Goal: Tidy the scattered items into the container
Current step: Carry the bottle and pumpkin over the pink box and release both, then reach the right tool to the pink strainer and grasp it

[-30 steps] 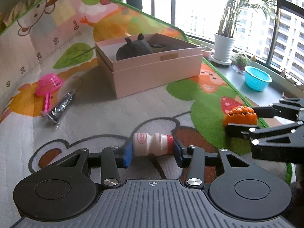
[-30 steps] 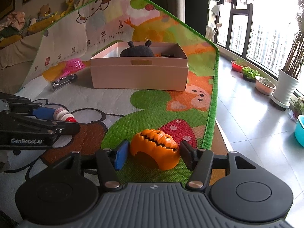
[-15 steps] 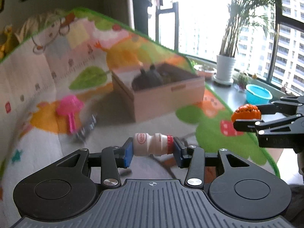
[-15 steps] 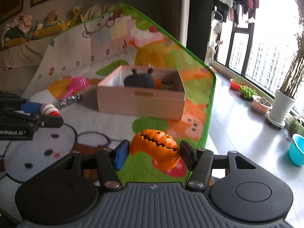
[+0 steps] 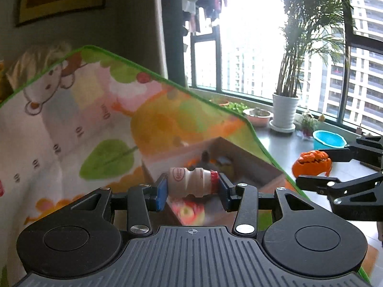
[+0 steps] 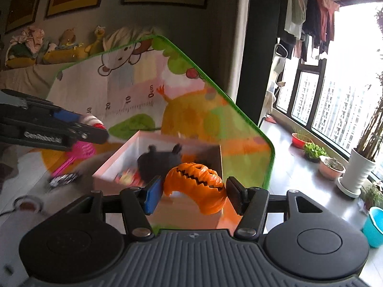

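1. Left gripper (image 5: 192, 189) is pinching the little yogurt drink bottle (image 5: 191, 184) sideways, red cap toward my right finger; it's up in the air over the pink box (image 6: 158, 167)
2. Right gripper (image 6: 191, 195) is clamped on the orange pumpkin toy (image 6: 195, 186), also lifted, just in front of the box's near right corner
3. Box sits on the cartoon play mat (image 6: 134, 95); a dark plush (image 6: 160, 162) is inside, rest is blurry
4. Pink scoop (image 6: 76, 154) and a foil wrapper (image 6: 63, 179) lie on the mat left of the box
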Motion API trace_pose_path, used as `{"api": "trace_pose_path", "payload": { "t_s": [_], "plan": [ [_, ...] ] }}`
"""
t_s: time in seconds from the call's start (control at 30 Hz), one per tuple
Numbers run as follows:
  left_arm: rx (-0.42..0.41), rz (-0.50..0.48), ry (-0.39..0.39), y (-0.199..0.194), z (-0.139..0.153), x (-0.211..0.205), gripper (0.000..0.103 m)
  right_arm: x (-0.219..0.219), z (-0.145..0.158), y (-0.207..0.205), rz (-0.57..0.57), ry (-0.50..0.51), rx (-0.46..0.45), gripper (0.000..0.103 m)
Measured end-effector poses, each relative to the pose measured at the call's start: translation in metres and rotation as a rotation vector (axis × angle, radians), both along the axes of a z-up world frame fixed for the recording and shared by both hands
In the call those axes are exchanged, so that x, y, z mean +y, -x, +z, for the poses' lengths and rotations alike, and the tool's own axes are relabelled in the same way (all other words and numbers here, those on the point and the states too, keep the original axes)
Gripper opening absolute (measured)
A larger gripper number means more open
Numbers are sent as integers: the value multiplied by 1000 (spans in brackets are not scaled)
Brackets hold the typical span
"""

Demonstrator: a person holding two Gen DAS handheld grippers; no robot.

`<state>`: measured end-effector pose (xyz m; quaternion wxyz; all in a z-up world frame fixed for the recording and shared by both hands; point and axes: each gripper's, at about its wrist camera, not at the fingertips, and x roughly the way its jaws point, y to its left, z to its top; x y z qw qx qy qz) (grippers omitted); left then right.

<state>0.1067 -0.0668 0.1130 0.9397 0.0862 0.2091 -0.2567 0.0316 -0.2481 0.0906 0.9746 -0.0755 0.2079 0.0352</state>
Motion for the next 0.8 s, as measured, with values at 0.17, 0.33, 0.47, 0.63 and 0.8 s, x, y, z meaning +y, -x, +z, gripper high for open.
{"api": "trace_pose_path", "payload": {
  "t_s": [0.17, 0.33, 0.47, 0.63, 0.8],
  "plan": [
    [26, -3, -42, -66, -12, -25, 48, -5, -12, -60, -3, -41, 18, 58],
    [71, 16, -76, -119, -30, -38, 48, -10, -27, -96, 15, -88, 52, 61],
    [114, 26, -35, -131, -41, -30, 65, -14, -36, -100, 11, -122, 35, 75],
    [111, 69, -10, -127, -43, -12, 75, -13, -42, -100, 7, -125, 44, 76],
    [121, 115, -13, -112, -41, 9, 82, -2, -43, -96, -2, -99, 74, 76]
  ]
}}
